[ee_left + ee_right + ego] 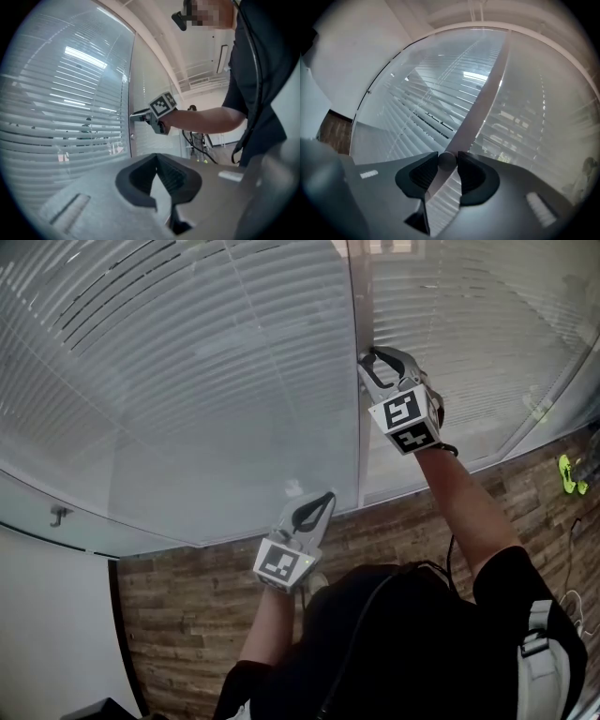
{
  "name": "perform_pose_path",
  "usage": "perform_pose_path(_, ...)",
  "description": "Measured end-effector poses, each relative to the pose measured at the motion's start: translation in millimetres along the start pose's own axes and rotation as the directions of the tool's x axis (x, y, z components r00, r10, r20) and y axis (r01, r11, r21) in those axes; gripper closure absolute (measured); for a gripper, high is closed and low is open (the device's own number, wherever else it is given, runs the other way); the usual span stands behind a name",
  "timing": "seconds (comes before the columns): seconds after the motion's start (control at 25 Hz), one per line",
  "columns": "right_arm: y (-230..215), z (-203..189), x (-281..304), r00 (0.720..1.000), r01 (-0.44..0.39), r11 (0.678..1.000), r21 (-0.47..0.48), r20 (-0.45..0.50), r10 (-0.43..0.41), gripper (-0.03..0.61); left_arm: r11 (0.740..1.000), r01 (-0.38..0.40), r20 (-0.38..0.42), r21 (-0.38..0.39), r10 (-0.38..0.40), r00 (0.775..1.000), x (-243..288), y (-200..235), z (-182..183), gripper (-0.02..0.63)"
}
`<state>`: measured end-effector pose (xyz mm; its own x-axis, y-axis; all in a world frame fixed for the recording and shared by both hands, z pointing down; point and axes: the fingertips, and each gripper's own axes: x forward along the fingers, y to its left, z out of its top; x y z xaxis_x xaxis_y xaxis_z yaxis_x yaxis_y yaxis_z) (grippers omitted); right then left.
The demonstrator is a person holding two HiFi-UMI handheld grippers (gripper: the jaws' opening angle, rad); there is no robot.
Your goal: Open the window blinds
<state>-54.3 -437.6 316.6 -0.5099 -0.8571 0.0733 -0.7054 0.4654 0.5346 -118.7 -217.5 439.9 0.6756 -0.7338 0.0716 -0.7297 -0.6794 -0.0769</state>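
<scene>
With right gripper [367, 360] clamped on the small round knob [446, 161] on the mullion [356, 446] between the window blinds [187, 381], left gripper [323, 500] closed on nothing lower down, roll squarely about knob axis, grip firm.

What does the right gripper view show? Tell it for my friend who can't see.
The right gripper pinches a small round knob between its two dark jaws. The knob sits on a pale bar that runs up the window, and white slatted blinds cover the glass on both sides of it.

Pale light through the blinds [187, 381]; gripper views bend and darken at edges.
</scene>
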Motion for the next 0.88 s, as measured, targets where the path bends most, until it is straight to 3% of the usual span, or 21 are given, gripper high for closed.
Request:
perform_pose_path(0.16,-0.6,-4.1,2.2,1.000,-0.006,0.985,0.172,0.023,0.003,0.445,1.000,-0.004,0.027,0.013,0.004,1.000,1.0,2.9,-3.6,0.609)
perform_pose_path(0.32,-5.3,-10.0,2.3,0.999,-0.016,0.942,0.336,0.044,0.001,0.445,1.000,-0.002,0.004,0.004,0.001,1.000,0.6,1.4,1.0,0.609)
perform_pose_path(0.4,-6.6,-12.5,2.4,0.998,-0.025,0.901,0.432,0.062,-0.002,0.445,1.000,-0.002,0.001,0.003,0.002,1.000,0.1,1.3,0.5,0.609)
perform_pose_path(0.52,-8.7,-11.7,1.8,0.996,-0.045,0.816,0.576,0.089,-0.009,0.444,1.000,-0.001,0.002,0.002,0.001,1.000,0.1,1.8,-1.0,0.609)
perform_pose_path(0.6,-9.6,-11.4,2.2,0.995,-0.047,0.795,0.605,0.095,-0.014,0.443,1.000,-0.002,0.000,0.001,0.002,1.000,0.7,2.5,-1.7,0.609)
perform_pose_path(0.88,-10.3,-11.0,1.2,0.995,-0.052,0.784,0.618,0.103,-0.016,0.443,1.000,-0.006,0.026,0.004,0.006,1.000,2.1,5.2,-8.4,0.609)
